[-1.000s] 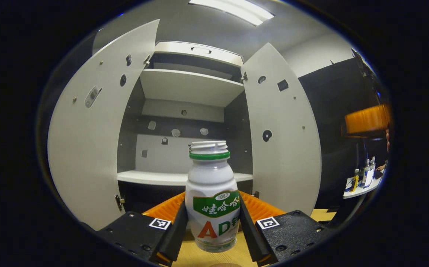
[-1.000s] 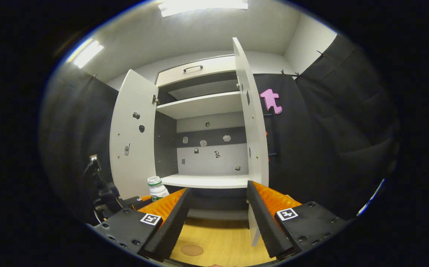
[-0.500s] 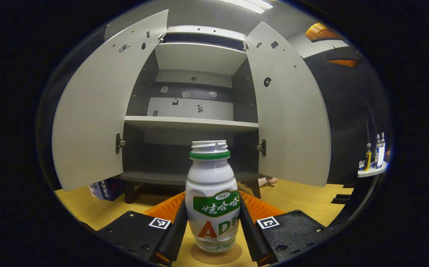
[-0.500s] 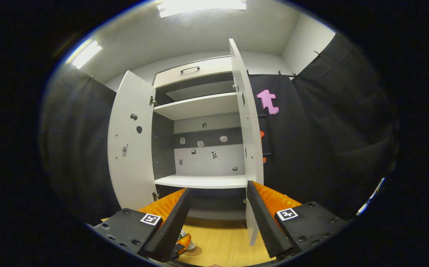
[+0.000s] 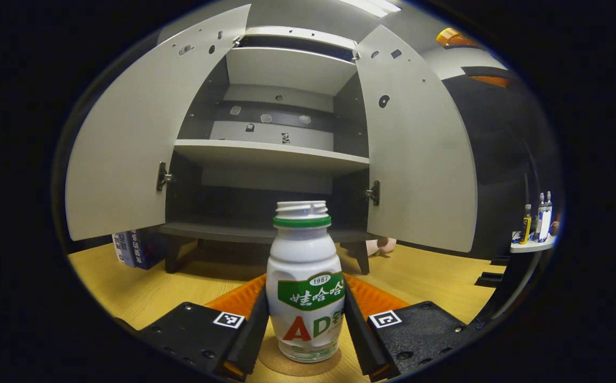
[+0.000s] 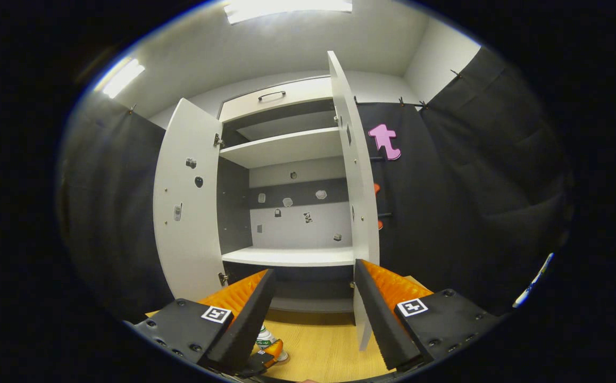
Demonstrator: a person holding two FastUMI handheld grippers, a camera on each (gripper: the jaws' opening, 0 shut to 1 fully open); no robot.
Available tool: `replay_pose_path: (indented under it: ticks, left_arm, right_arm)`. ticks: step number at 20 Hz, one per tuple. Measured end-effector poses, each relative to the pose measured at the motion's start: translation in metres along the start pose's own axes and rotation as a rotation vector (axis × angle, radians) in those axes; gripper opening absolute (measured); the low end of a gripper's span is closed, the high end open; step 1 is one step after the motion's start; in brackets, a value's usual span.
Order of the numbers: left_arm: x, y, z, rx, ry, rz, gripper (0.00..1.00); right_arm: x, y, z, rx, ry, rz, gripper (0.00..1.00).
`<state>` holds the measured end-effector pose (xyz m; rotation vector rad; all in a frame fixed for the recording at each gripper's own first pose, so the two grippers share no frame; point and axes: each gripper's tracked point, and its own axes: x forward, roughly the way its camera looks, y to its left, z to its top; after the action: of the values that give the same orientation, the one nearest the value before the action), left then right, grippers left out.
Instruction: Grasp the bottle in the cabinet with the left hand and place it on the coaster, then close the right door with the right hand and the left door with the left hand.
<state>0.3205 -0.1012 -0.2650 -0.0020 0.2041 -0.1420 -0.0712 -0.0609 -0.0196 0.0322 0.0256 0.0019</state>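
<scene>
Left gripper view: the left tongs (image 5: pixel 305 324) are clamped on the bottle (image 5: pixel 305 287), one finger pressing each side of its lower body. The bottle stands upright, white with a green neck ring and no cap, its base resting on the round coaster (image 5: pixel 300 365) on the wooden counter (image 5: pixel 127 290). Beyond, at 12 o'clock, the cabinet (image 5: pixel 271 154) stands with both doors swung wide: left door (image 5: pixel 127 138) at 10 o'clock, right door (image 5: pixel 419 149) at 2 o'clock. Its shelves are bare. Right gripper view: the right tongs (image 6: pixel 312 314) are held apart with nothing between the fingers, pointed at the cabinet interior. The right door (image 6: pixel 358 202) is seen nearly edge-on at 12 o'clock. The bottle (image 6: pixel 265 338) and an orange part of the left tongs (image 6: pixel 271 351) appear low at 6 o'clock, partly hidden behind the right tongs' left finger.
</scene>
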Motion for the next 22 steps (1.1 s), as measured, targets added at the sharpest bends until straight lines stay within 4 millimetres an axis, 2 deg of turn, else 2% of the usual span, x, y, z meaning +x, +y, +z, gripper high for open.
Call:
replay_pose_path:
  ticks: [4, 7, 10, 14, 17, 20, 22]
  left_arm:
    - [0.000, -0.003, -0.008, 0.012, 0.026, -0.012, 0.74]
    - [0.000, -0.003, -0.007, 0.013, 0.010, -0.004, 0.88]
    - [-0.002, -0.001, 0.004, 0.028, -0.019, -0.006, 0.94]
    - [-0.010, -0.004, 0.031, 0.022, -0.078, -0.019, 0.94]
    - [-0.016, -0.005, 0.054, -0.067, -0.080, -0.036, 0.94]
    - [-0.025, -0.004, 0.093, -0.165, -0.109, -0.074, 0.95]
    - [-0.030, 0.005, 0.120, -0.181, -0.121, -0.081, 0.95]
  right_arm:
    - [-0.001, -0.002, -0.002, 0.003, 0.004, -0.002, 0.97]
    - [-0.002, -0.007, -0.003, 0.004, 0.005, -0.010, 0.97]
    - [-0.002, -0.011, -0.003, 0.011, 0.006, -0.017, 0.98]
    - [-0.001, -0.020, -0.004, 0.029, 0.005, -0.030, 0.97]
    - [0.000, -0.029, -0.003, 0.021, 0.014, -0.049, 0.98]
    - [-0.005, -0.040, 0.007, -0.018, 0.001, -0.076, 0.97]
    - [-0.009, -0.051, 0.015, -0.037, -0.010, -0.112, 0.97]
